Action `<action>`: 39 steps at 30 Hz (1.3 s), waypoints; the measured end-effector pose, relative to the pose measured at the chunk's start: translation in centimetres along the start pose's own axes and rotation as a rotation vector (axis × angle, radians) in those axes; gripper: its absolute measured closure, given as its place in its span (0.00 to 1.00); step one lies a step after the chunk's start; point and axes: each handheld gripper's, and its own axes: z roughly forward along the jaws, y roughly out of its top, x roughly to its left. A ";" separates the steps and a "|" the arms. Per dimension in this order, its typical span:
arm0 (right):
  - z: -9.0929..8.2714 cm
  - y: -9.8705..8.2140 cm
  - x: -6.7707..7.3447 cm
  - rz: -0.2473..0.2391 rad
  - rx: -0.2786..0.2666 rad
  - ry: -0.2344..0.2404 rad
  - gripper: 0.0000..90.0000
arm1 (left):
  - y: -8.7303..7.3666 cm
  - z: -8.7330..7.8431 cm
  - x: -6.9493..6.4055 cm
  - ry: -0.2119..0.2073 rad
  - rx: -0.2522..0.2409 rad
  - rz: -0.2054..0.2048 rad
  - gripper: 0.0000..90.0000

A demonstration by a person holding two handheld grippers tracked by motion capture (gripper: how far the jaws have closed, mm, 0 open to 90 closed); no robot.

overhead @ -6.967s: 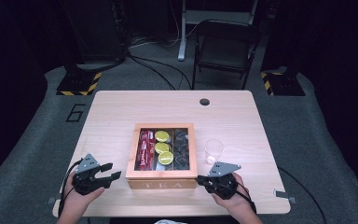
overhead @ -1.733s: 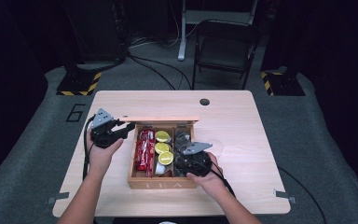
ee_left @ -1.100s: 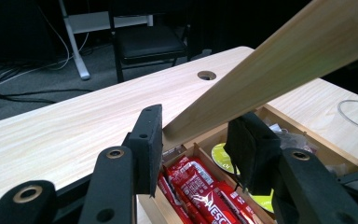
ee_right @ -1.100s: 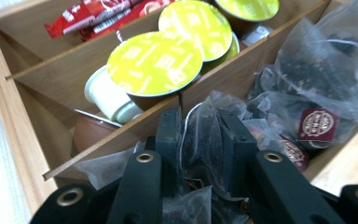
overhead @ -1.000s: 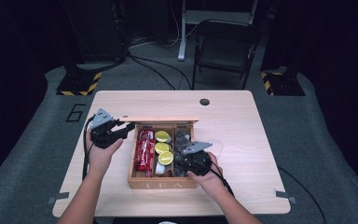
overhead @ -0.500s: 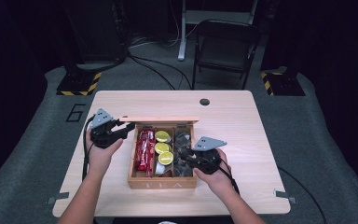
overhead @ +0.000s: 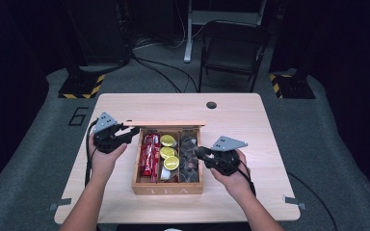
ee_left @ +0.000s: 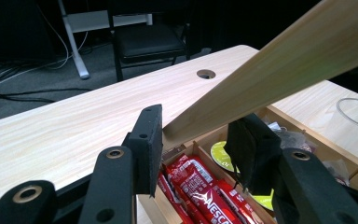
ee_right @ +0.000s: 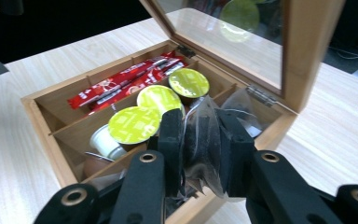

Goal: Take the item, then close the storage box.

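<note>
Dark room, grey carpeted floor, black folding chair (overhead: 231, 45) behind a pale wood worktop (overhead: 250, 120). High view: the open wooden tea box (overhead: 167, 185) sits mid-worktop, three compartments running front to back — red sachets at its left, green-lidded capsules in the middle, dark clear-wrapped tea bags at its right. Left tongs (overhead: 125, 136) closed on the left end of the raised glass-paned wooden lid (overhead: 166, 123), whose long axis runs left to right across the worktop. Right tongs (overhead: 200, 153) sit over the right compartment. Left gripper view: tongs narrow, pads pinching the lid's corner edge; lid slants up and away to the right; red sachets (ee_left: 196, 186) below. Right gripper view: tongs closed on one clear-wrapped dark tea bag (ee_right: 201, 142), held just above the box's near compartment, its long axis roughly upright between the pads, top corner toward the lid hinge. Green-lidded capsules (ee_right: 161, 100) just beyond. Risks, as judged: the bag's slick wrapper could slide out of the pinch when lifted; a neighbouring bag could snag and drag along; the corner grip could slip and let the lid fall on the right tongs.
</note>
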 end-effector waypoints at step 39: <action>-1.0 -3.7 -6.1 0.126 0.078 -0.163 0.77 | -0.3 -0.1 -0.1 -0.006 0.002 0.001 0.62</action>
